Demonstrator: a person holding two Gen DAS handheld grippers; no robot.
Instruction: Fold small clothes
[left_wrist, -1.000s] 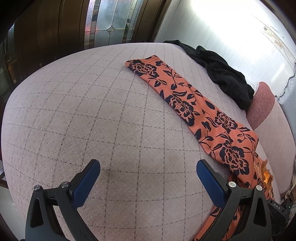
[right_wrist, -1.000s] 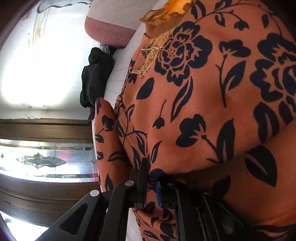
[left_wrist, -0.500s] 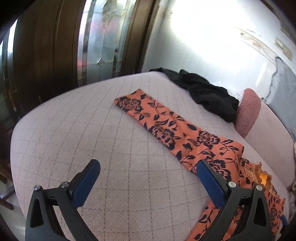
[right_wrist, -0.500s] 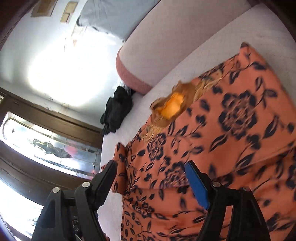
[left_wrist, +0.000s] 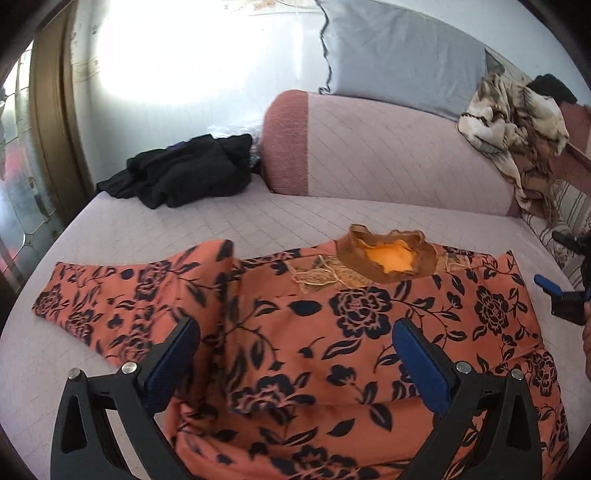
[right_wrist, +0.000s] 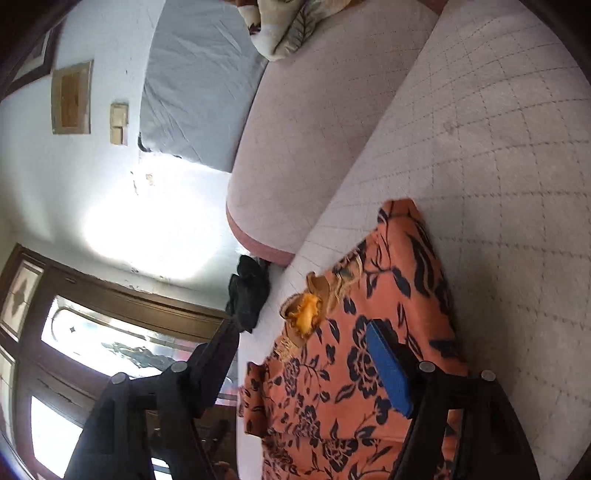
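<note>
Risk came first as I scanned left to right: the sleeve (left_wrist: 122, 295) doubled over the orange floral top (left_wrist: 332, 350) lay loose on the quilted sofa seat (left_wrist: 258, 221), and a careless finger could have dragged it open. My left gripper (left_wrist: 295, 365) hung tilted down over the garment's middle, jaws wide with nothing pinched. My right gripper (right_wrist: 306, 354), rolled sideways and near level by the right shoulder, was easing slightly inward from a wide gape, cloth beneath but no pad pressing.
</note>
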